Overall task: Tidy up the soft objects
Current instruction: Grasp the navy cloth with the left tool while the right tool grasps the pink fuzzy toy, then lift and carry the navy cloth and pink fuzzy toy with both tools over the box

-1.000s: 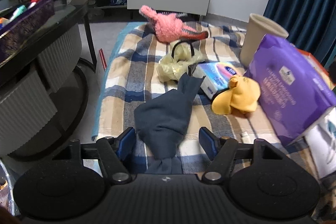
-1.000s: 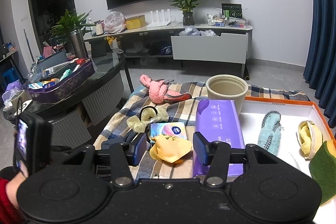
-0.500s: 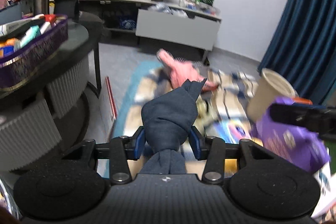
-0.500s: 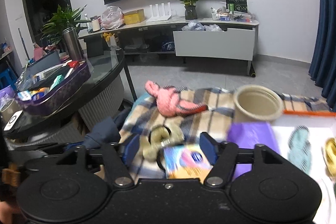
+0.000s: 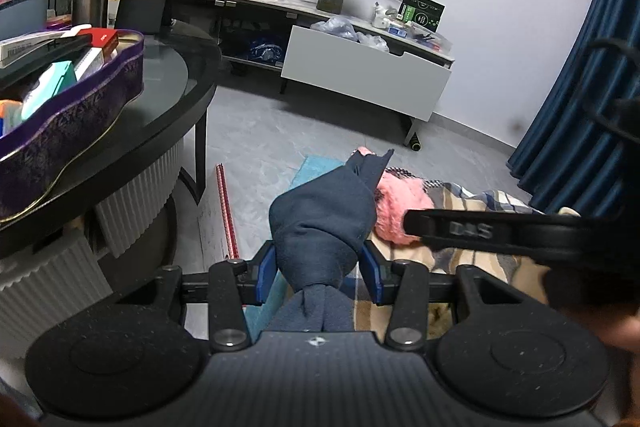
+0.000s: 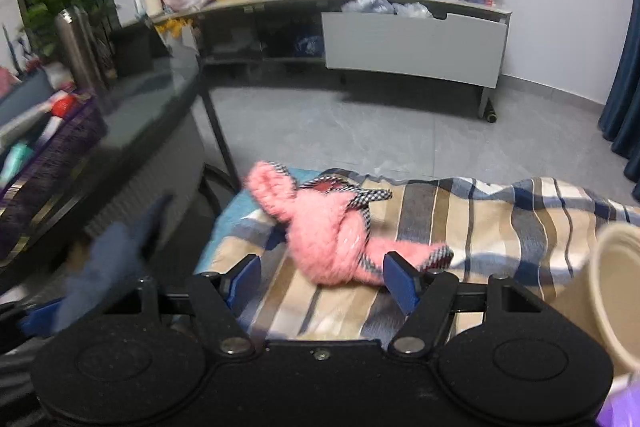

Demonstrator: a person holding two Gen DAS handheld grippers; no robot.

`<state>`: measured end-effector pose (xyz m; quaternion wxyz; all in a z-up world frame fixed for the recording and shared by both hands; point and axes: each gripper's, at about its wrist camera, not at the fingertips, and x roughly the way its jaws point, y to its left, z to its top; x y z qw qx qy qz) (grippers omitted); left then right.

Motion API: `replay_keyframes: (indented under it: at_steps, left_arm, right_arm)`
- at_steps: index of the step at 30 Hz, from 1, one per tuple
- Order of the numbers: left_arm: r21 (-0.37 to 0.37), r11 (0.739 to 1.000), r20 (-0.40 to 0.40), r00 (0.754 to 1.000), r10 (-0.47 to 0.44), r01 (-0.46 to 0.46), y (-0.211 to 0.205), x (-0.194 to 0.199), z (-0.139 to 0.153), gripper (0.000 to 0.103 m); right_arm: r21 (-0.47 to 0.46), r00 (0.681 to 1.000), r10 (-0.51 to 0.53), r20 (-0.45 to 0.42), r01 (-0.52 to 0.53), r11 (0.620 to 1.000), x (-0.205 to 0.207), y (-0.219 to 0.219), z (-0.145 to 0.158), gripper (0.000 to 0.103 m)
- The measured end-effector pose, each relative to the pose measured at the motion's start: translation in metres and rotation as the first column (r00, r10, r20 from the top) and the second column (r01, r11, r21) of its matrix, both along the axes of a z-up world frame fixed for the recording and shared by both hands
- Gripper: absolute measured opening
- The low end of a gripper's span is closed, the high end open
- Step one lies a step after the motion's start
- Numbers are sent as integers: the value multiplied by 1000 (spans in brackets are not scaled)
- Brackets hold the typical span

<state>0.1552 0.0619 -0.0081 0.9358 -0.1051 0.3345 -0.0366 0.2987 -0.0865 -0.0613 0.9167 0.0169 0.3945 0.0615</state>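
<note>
The left gripper (image 5: 318, 277) pinches one navy knotted cloth (image 5: 324, 223); the right gripper (image 6: 322, 277) is spread before one pink knotted cloth (image 6: 332, 231).

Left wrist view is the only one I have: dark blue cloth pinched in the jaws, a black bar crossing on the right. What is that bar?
Observer: It is one finger of the right gripper, whose own view shows its jaws wide apart.
Operator: Anything between them?
Observer: The pink plush toy lies on the striped blanket between the blue pads, which are not touching it.
Operator: Anything else near it?
Observer: A cream cup stands at the right edge.
</note>
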Motion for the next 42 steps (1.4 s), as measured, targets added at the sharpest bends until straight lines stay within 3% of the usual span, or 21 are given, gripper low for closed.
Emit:
replay_keyframes:
  at_steps: [7, 9, 12, 16, 20, 28, 42]
  left_arm:
    - [-25, 999, -16, 1000, 26, -26, 10, 13, -7, 45]
    - [-19, 999, -12, 1000, 27, -27, 10, 16, -6, 45]
    - [-5, 1000, -16, 1000, 23, -23, 8, 16, -7, 45]
    - [-6, 999, -17, 999, 35, -35, 7, 16, -5, 45]
    - [-1, 999, 3, 999, 37, -37, 1, 7, 4, 45]
    - [17, 1000, 24, 999, 25, -25, -16, -30, 34, 45]
    - [53, 998, 42, 999, -32, 30, -58, -89, 63, 45]
  right_arm:
    - [-94, 997, 50, -50, -55, 994, 41, 19, -33, 81]
    - [-102, 997, 46, -56, -52, 993, 43, 18, -39, 62]
    - [-72, 999, 29, -30, -32, 997, 34, 10, -32, 55]
    - [-72, 999, 32, 10, -31, 997, 8, 5, -9, 54]
    - [-15, 1000, 4, 25, -4, 1000, -26, -7, 18, 54]
    - [53, 996, -8, 89, 3, 999, -114, -34, 68, 54]
    - [25, 986, -62, 153, 59, 998, -211, -86, 105, 55]
